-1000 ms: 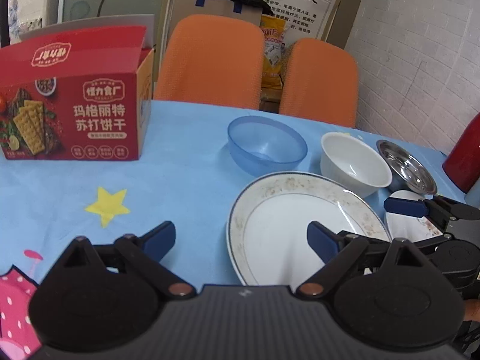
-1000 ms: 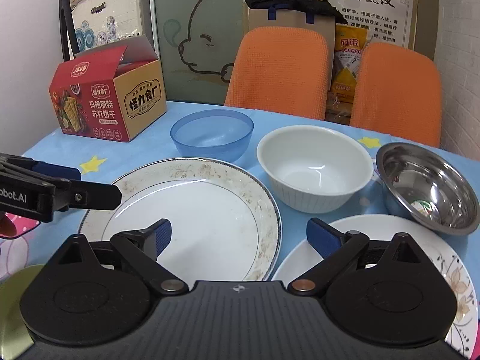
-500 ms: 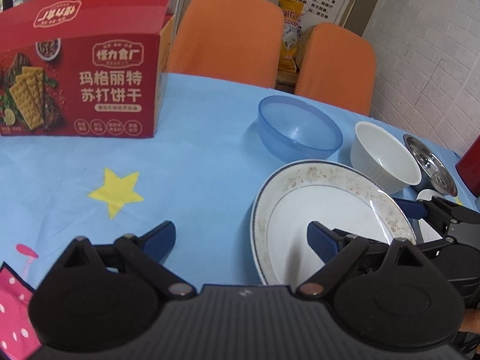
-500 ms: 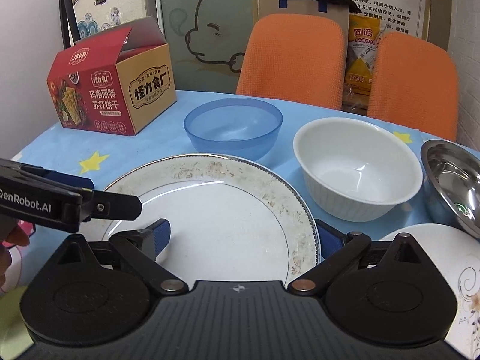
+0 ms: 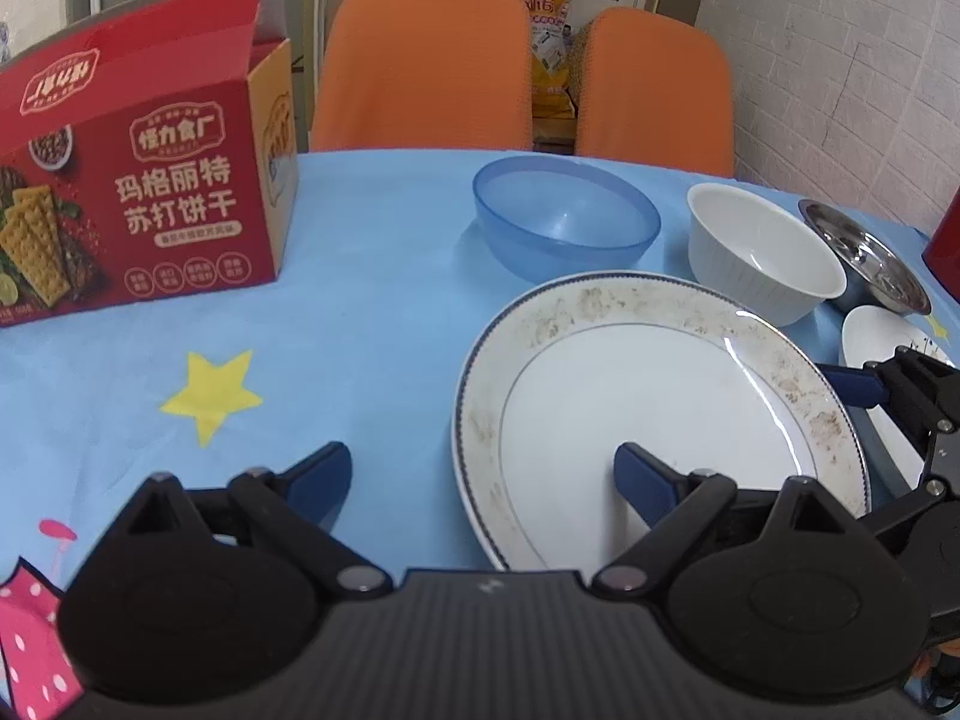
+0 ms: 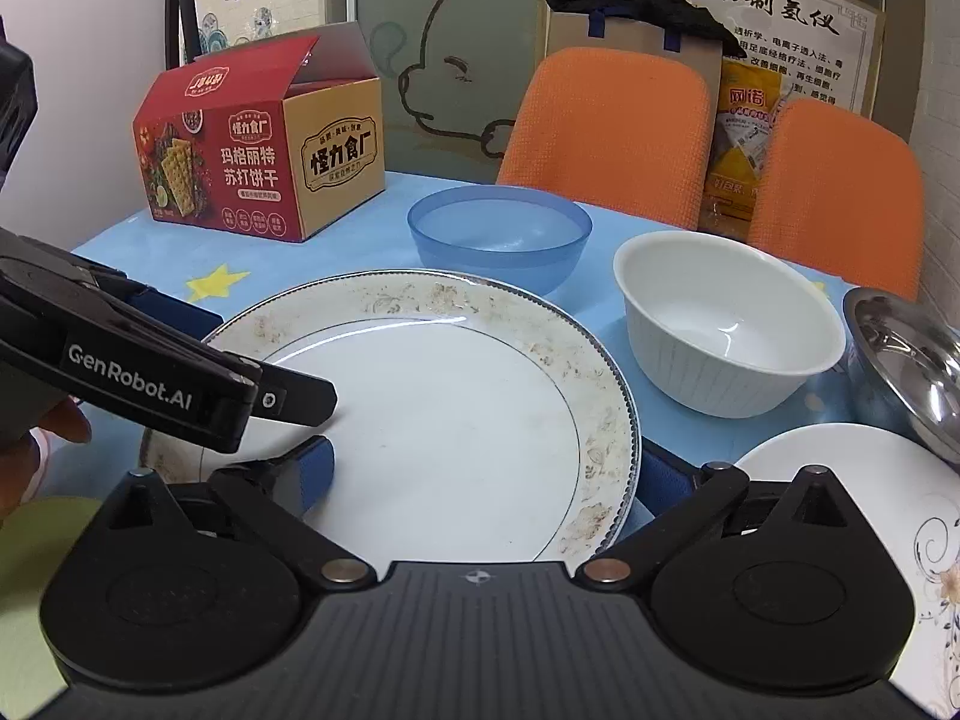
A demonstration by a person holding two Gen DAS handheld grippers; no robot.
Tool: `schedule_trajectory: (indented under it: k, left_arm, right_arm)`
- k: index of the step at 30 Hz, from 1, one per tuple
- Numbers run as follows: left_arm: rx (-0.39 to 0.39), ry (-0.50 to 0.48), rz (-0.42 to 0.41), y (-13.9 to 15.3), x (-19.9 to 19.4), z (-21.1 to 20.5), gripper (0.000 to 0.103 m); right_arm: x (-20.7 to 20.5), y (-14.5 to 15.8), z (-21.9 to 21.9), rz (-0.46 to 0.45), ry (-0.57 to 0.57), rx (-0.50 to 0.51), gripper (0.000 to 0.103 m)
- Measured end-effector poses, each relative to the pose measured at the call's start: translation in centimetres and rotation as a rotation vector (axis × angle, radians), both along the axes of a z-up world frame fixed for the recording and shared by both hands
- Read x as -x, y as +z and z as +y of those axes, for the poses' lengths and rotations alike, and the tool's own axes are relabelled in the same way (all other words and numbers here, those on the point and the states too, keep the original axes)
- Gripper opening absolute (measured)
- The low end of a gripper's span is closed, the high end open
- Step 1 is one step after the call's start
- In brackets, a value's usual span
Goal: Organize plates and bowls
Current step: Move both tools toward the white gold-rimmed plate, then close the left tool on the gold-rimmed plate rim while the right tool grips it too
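Observation:
A large white plate point(image 5: 660, 408) point(image 6: 456, 420) with a patterned rim lies on the blue tablecloth. Behind it stand a blue plastic bowl point(image 5: 564, 222) point(image 6: 498, 234), a white bowl point(image 5: 762, 258) point(image 6: 726, 336) and a steel bowl point(image 5: 864, 264) point(image 6: 906, 360). A smaller flowered plate point(image 6: 840, 480) point(image 5: 876, 336) lies to the right. My left gripper point(image 5: 483, 477) point(image 6: 240, 354) is open and straddles the large plate's left rim. My right gripper point(image 6: 489, 477) is open and straddles its right rim: one finger is over the plate, the other partly hidden beside the rim. No pad presses the plate.
An open red cracker box point(image 5: 138, 192) point(image 6: 258, 150) stands at the back left. Two orange chairs point(image 5: 420, 66) point(image 6: 606, 126) back the table's far edge. A red container point(image 5: 945, 240) is at the far right. A yellow-green object point(image 6: 48, 540) lies at the near left.
Both wrist views have closed in on the large plate. The right gripper has shifted left, from over the gap between the two plates to straddling the large plate's rim. Jaws stay wide.

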State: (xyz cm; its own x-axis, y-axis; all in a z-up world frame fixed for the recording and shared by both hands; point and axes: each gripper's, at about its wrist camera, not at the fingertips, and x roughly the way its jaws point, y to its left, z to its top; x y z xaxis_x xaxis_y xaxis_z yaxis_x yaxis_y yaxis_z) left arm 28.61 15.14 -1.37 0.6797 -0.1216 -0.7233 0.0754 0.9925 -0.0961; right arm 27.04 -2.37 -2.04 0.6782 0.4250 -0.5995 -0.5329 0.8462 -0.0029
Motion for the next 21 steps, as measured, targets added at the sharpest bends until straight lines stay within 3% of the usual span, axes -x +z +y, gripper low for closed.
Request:
schedule_trajectory:
  k: [4,5,8,12,16,21]
  left_arm:
    - [-0.018,0.000,0.002,0.0,-0.2,-0.4,0.088]
    - [-0.012,-0.007,0.002,0.1,-0.1,-0.4,0.082]
    - [0.013,-0.032,0.001,0.6,0.0,-1.2,0.052]
    - [0.019,0.056,0.043,1.0,-0.7,-1.9,0.050]
    - [0.057,0.068,0.044,2.0,-0.8,-1.6,0.049]
    - [0.028,0.067,0.025,3.0,-1.2,-1.9,0.046]
  right_arm:
    - [0.0,0.1,0.0,0.001,0.003,0.001,0.103]
    - [0.1,0.1,0.0,0.001,0.001,0.000,0.103]
    - [0.3,0.2,0.1,-0.019,-0.034,0.002,0.103]
    - [-0.1,0.7,-0.7,-0.009,-0.080,-0.052,0.103]
    - [0.5,1.7,-0.8,-0.041,-0.095,-0.083,0.103]
    - [0.1,2.3,-0.7,-0.029,-0.115,-0.111,0.103]
